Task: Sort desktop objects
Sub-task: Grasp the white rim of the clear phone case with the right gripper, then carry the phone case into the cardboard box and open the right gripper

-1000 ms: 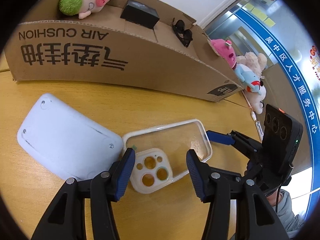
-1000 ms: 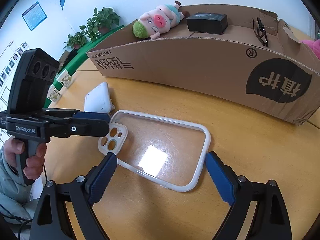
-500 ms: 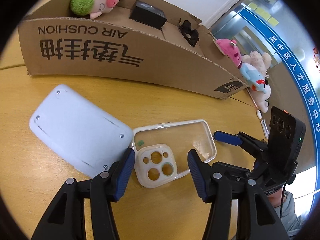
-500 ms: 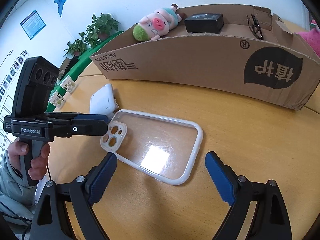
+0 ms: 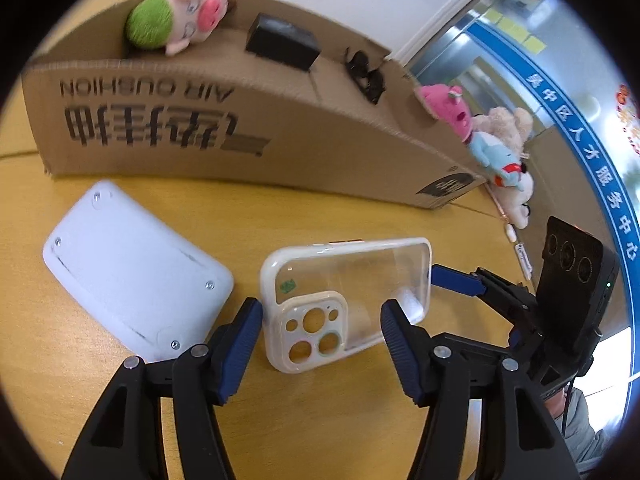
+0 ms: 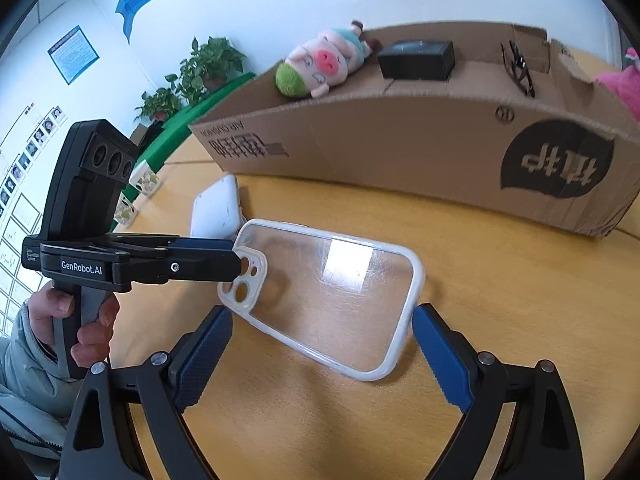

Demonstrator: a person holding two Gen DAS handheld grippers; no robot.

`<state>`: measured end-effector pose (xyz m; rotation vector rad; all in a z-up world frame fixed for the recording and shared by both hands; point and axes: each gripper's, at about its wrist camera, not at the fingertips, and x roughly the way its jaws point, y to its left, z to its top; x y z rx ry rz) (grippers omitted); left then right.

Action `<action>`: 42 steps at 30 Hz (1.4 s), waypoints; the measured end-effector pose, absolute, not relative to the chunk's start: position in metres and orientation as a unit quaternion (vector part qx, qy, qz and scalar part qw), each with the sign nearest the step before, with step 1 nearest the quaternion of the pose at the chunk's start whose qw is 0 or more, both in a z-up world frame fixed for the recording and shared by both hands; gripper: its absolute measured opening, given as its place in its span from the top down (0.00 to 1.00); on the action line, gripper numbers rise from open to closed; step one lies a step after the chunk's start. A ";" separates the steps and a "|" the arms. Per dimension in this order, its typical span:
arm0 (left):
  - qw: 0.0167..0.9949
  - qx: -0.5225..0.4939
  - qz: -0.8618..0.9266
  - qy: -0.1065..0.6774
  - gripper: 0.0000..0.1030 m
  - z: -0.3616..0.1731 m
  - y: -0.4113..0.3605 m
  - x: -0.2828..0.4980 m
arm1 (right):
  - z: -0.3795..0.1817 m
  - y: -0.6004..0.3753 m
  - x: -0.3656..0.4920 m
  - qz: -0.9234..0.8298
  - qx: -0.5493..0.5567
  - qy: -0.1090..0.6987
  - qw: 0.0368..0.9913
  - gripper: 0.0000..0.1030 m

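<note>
The clear phone case [image 6: 328,292] lies flat on the worktop [image 6: 500,320], near the cardboard box [image 6: 400,144]. The left gripper [image 5: 322,328] straddles its camera end with fingers opening, gripping nothing. The right gripper [image 6: 322,354] brackets its other end, spread wide and empty, seemingly ready to grasp.

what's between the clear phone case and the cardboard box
Nothing: only bare tabletop separates the clear phone case from the cardboard box, shown best in the right wrist view.

wrist views, angled down, sharing phone case [image 5: 344,300]
</note>
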<state>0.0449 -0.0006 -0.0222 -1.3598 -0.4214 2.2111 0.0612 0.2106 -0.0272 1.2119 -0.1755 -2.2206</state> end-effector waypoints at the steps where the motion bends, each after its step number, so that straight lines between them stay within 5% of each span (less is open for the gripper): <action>1: 0.260 -0.489 0.818 -0.155 0.42 -0.016 -0.002 0.048 | -0.023 0.213 0.065 -0.841 0.447 -0.069 0.298 0.10; 15: 0.286 -0.505 0.799 -0.161 0.42 -0.026 0.001 0.064 | -0.023 0.249 0.097 -0.849 0.435 -0.118 0.275 0.14; 20: 0.249 -0.539 0.791 -0.150 0.44 -0.040 0.003 0.057 | -0.035 0.248 0.083 -0.852 0.468 -0.078 0.221 0.47; 23: 0.241 -0.539 0.796 -0.136 0.56 -0.040 0.005 0.060 | -0.041 0.243 0.081 -0.854 0.473 -0.053 0.209 0.58; 27: 0.225 -0.538 0.805 -0.105 0.78 -0.041 0.010 0.065 | -0.043 0.238 0.084 -0.858 0.475 -0.022 0.195 0.86; 30: 0.208 -0.538 0.812 -0.088 0.91 -0.041 0.010 0.064 | -0.043 0.237 0.087 -0.864 0.469 -0.009 0.182 0.89; 42: 0.241 -0.401 0.882 -0.059 0.91 0.076 0.014 0.047 | 0.044 0.250 0.091 -0.921 0.352 -0.021 0.165 0.89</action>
